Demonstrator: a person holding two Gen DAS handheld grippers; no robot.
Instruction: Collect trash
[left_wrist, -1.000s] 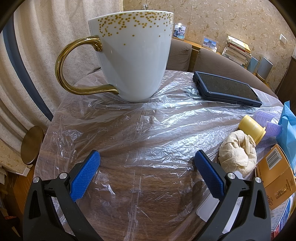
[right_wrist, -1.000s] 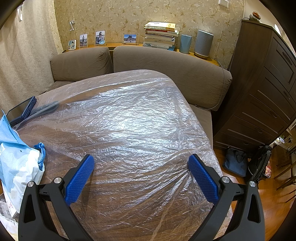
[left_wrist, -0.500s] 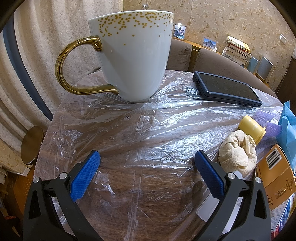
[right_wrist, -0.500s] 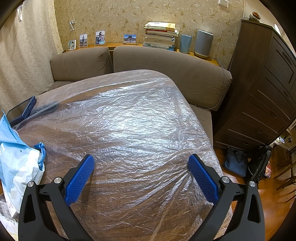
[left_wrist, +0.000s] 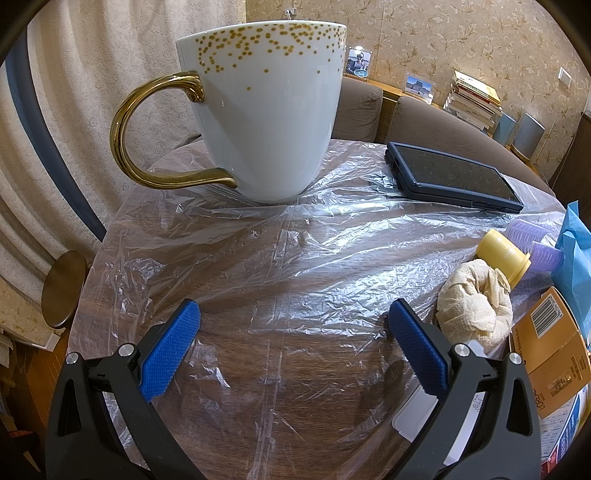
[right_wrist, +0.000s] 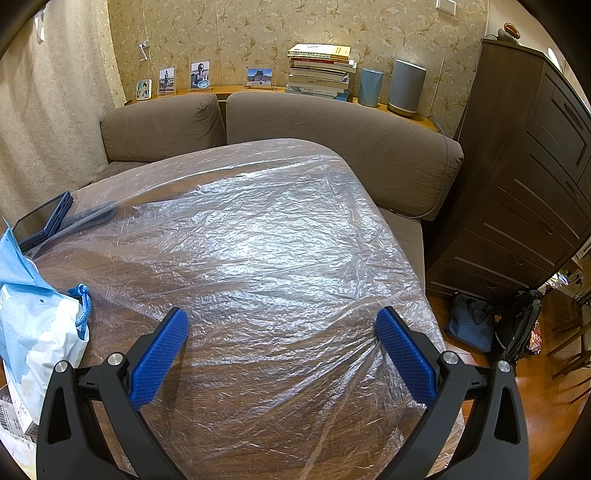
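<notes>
Both claws wide open, empty: left gripper (left_wrist: 291, 343) low over the clear-plastic-covered wooden table (left_wrist: 258, 266), likely lining up; crumpled beige paper-towel wad (left_wrist: 474, 304) just right, right gripper (right_wrist: 282, 349) far from trash.

Mug (left_wrist: 266, 122) at the table's (left_wrist: 229, 266) far edge, tablet (left_wrist: 454, 177) right of it, crumpled tissue (left_wrist: 472, 310) nearer right

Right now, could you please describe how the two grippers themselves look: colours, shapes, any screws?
The left gripper and the right gripper look alike: two black plastic fingers with triangular cut-outs, each tipped with a blue textured pad and fastened by round silver screws. No cables, markings, hands or sleeves appear.
</notes>
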